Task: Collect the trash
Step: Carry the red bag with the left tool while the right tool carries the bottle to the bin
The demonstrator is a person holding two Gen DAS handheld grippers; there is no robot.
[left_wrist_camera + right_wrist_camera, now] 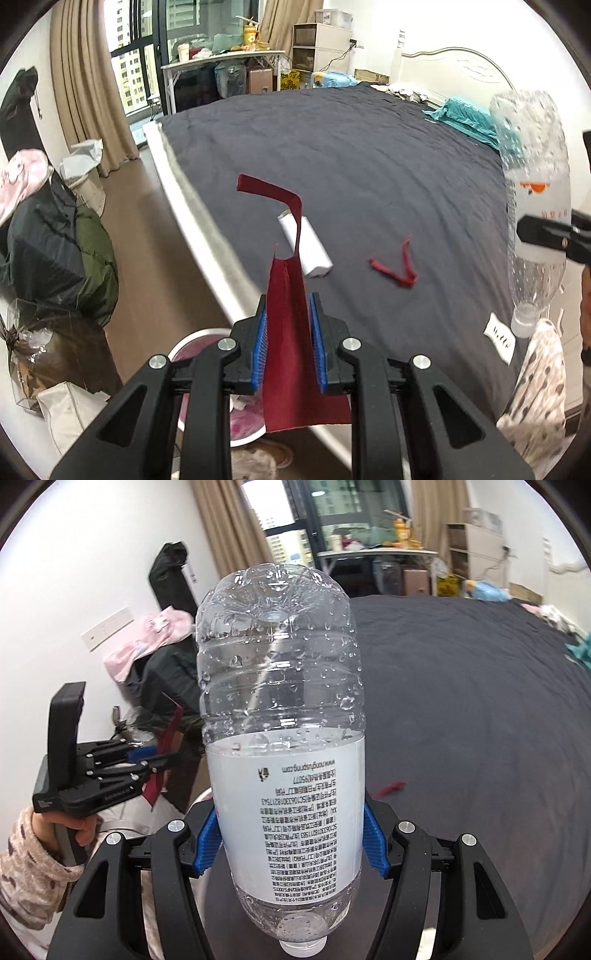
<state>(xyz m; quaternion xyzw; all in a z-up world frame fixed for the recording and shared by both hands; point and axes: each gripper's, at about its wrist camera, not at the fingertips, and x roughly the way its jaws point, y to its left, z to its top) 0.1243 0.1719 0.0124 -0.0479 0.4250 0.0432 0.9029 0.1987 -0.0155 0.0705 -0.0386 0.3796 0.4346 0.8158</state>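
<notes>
- Left claw (pixel 288 343) clamps red paper scrap (pixel 286 306); right claw (pixel 291 842) grips inverted water bottle (pixel 280 716).
- Left on bed (pixel 369 155): white roll (pixel 308 243) at 12 o'clock, red strip (pixel 399 264) at 2.
- Bin (pixel 207 341) below, nothing dropped yet.

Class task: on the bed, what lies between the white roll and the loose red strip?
Nothing: between the white roll and the loose red strip only the bare dark bedcover shows, in the left wrist view.
</notes>
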